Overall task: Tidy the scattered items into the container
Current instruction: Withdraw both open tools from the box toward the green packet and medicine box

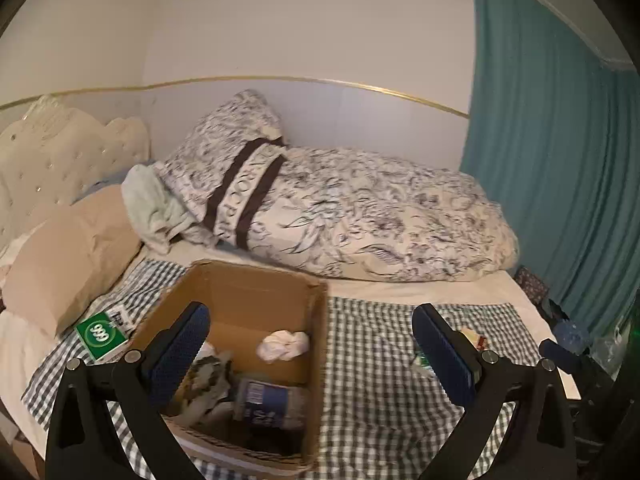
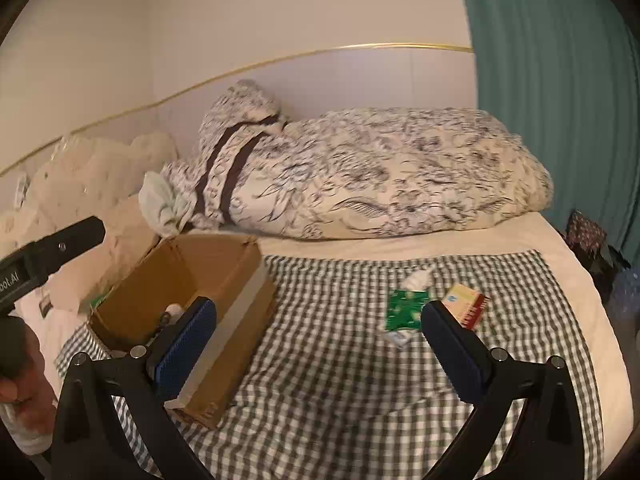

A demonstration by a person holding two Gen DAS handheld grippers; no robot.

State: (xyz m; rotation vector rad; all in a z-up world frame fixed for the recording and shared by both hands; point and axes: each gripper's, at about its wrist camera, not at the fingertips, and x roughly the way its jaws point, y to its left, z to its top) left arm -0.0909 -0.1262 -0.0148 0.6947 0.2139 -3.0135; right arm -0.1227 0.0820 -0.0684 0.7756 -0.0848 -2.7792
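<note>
A: Two small things lie loose on the right half of the checked cloth (image 2: 340,360): a green packet (image 2: 404,309) and, just beside it on its right, a small yellow and red box (image 2: 466,306). The packet's long axis runs roughly away from the viewer, with white tissue poking out at its far end.

B: And the container?

A: The cardboard box (image 2: 248,280) sits open on the left half of the cloth, well apart from those two. Inside it are a crumpled white wad (image 1: 283,345), a blue-labelled jar (image 1: 268,402) on its side and some patterned fabric I cannot identify.

B: Which tool is nearer the packet?

A: The right gripper (image 2: 320,334), I judge. In its view the packet lies ahead and a little right of centre, close to its right-hand finger. The left gripper (image 1: 312,342) hangs over the cardboard box, and for it the packet is mostly hidden behind one finger.

B: Are they holding anything?

A: No. Both stand spread wide, with nothing between the blue pads.

B: Anything else loose?

A: A green carton (image 1: 102,336) lies just left of the cardboard box, nearer the left gripper.
</note>
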